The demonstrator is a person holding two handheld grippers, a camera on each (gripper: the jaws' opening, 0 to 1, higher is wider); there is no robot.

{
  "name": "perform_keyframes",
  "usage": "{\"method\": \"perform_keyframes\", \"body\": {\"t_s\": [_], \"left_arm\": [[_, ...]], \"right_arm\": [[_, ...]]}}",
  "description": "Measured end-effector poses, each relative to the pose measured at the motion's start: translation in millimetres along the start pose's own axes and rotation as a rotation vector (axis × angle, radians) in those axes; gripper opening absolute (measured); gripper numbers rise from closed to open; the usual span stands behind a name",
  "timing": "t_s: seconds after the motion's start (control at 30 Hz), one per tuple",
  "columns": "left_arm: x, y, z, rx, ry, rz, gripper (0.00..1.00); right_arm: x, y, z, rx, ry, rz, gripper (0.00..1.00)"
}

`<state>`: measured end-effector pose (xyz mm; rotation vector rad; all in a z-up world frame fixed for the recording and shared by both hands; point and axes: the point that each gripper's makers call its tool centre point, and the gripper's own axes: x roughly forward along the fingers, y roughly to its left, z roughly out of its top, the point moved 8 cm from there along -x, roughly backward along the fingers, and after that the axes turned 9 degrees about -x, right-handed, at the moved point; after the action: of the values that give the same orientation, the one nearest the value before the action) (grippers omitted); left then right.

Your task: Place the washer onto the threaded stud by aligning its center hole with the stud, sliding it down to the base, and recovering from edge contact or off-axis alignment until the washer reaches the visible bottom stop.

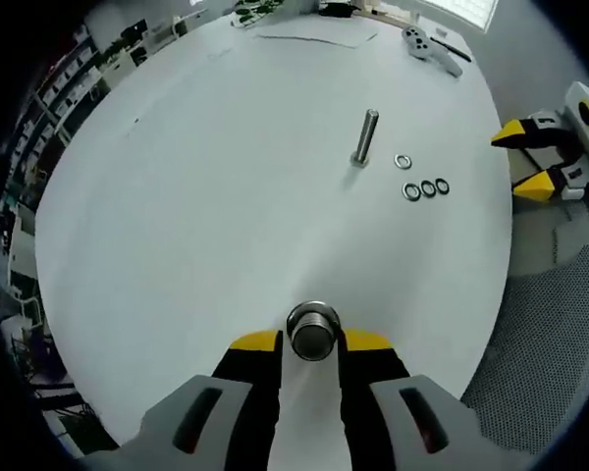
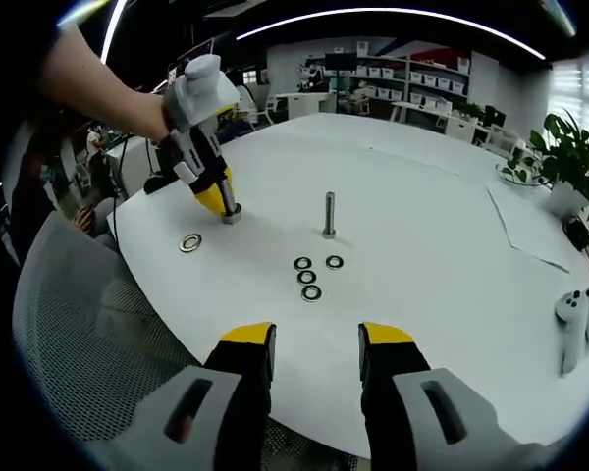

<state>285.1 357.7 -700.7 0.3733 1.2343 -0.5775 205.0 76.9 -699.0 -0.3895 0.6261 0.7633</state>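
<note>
We see the left hand-held gripper [image 1: 312,340] pinching a short metal cylinder [image 1: 312,331] between its yellow tips, low over the white round surface [image 1: 196,196]; in the right gripper view the same left hand-held gripper [image 2: 221,204] comes in from the left, tips down at the surface with the metal piece [image 2: 232,214] at its end. The right hand-held gripper [image 2: 316,343] has its jaws spread, nothing between them, hanging over the near edge of the surface [image 2: 442,255]; in the left gripper view it sits at the right edge [image 1: 530,157]. The threaded stud [image 2: 329,214] stands upright near the middle of the surface, also seen at [image 1: 365,136]. Four washers [image 2: 312,276] lie flat just beside its base, none on it: three in a close cluster [image 1: 426,187] and one [image 1: 403,161] nearer the stud. A fifth washer [image 2: 190,242] lies apart, close to the left gripper's tips. A white game controller [image 2: 574,312] rests at the right side, a potted plant [image 2: 569,162] beyond it.
</note>
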Motion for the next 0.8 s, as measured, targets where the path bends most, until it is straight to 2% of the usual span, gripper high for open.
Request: {"method": "perform_keyframes", "body": {"t_s": [0.3, 0.57, 0.67, 0.8], "left_arm": [[-19.7, -3.1, -12.6, -0.1, -0.077, 0.027, 0.22], [-31.1, -6.6, -48.3, -0.234, -0.132, 0.042, 0.24], [-33.6, -7.5, -58.6, -0.252, -0.134, 0.049, 0.25], [-39.1, -13.9, -64.6, -0.282, -0.151, 0.055, 0.25]], "right_arm": [[0.8, 2.4, 0.5, -0.005, 0.001, 0.019, 0.36], [2.4, 5.1, -0.1, -0.016, 0.017, 0.038, 0.36], [2.2, 5.0, 0.8, -0.015, 0.013, 0.036, 0.36], [2.6, 6.1, 1.1, -0.016, 0.015, 0.044, 0.36]]}}
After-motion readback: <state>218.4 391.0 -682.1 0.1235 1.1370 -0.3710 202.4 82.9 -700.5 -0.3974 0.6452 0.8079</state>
